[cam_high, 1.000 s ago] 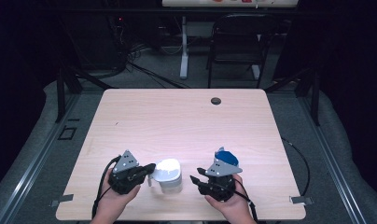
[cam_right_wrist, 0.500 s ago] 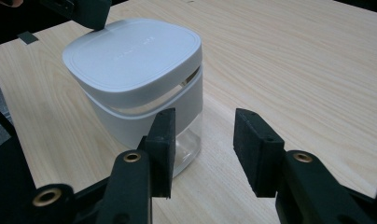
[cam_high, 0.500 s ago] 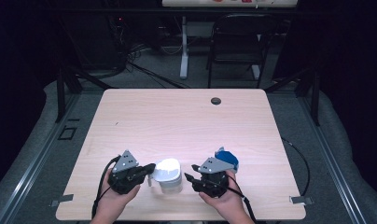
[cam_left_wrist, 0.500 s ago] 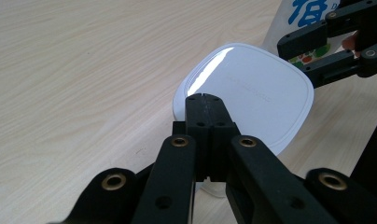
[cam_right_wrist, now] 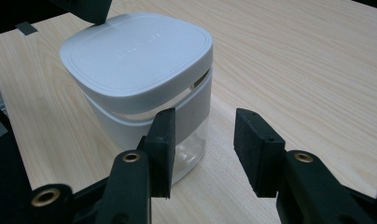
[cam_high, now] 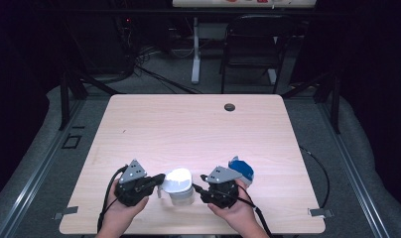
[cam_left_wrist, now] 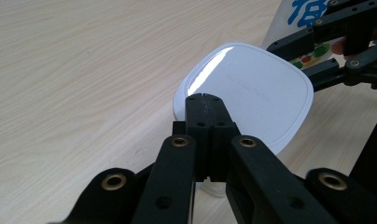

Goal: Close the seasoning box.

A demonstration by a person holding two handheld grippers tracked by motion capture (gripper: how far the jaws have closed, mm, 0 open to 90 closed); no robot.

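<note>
The left gripper, fingers together, is pressing on the jar lid's left edge, apparently steadying it on the worktop. The right gripper, fingers apart, is closing in from the right, apparently to grasp.

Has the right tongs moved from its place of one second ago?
Yes. The right tongs moved left, away from the blue object and closer to the white jar.

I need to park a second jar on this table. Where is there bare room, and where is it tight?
The pale wooden table is bare from its far edge, past the dark round grommet hole, down to mid-table. It is crowded at the near edge: the white-lidded clear jar sits between the left gripper and right gripper, with a blue-and-white packet alongside.
</note>
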